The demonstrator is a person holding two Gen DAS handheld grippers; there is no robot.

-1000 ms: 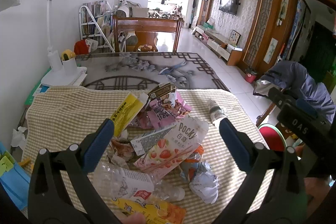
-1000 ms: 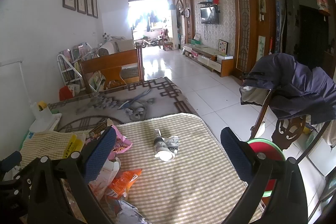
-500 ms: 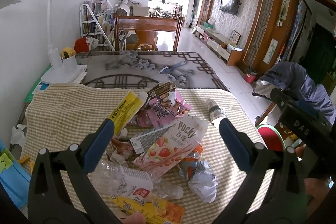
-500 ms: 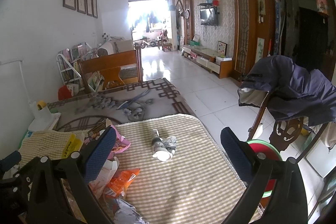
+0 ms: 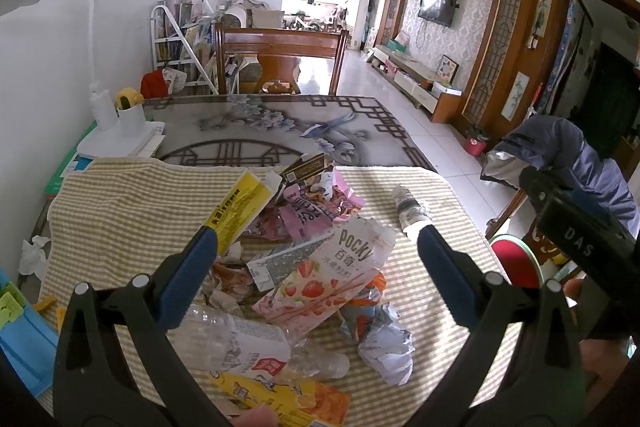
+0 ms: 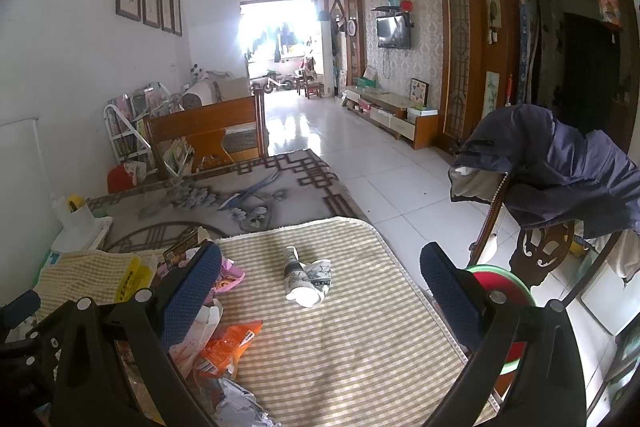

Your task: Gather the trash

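A heap of trash lies on the checked cloth (image 5: pixel 120 211): a pink Pocky box (image 5: pixel 332 279), a yellow carton (image 5: pixel 240 211), a crushed clear bottle (image 5: pixel 248 339), crumpled paper (image 5: pixel 384 343) and an orange wrapper (image 5: pixel 288 399). A small crushed bottle (image 5: pixel 408 211) lies apart to the right; it also shows in the right wrist view (image 6: pixel 304 279). My left gripper (image 5: pixel 316 259) is open and empty above the heap. My right gripper (image 6: pixel 320 279) is open and empty, with the small bottle between its fingers' line of sight.
A red and green bin (image 6: pixel 500 287) stands on the floor beside the table's right edge. A chair with a dark jacket (image 6: pixel 560 167) is at the right. A white lamp base with a cup (image 5: pixel 120 131) stands at the far left of the table.
Both views have shifted only slightly; the trash lies as before and both grippers stay open.
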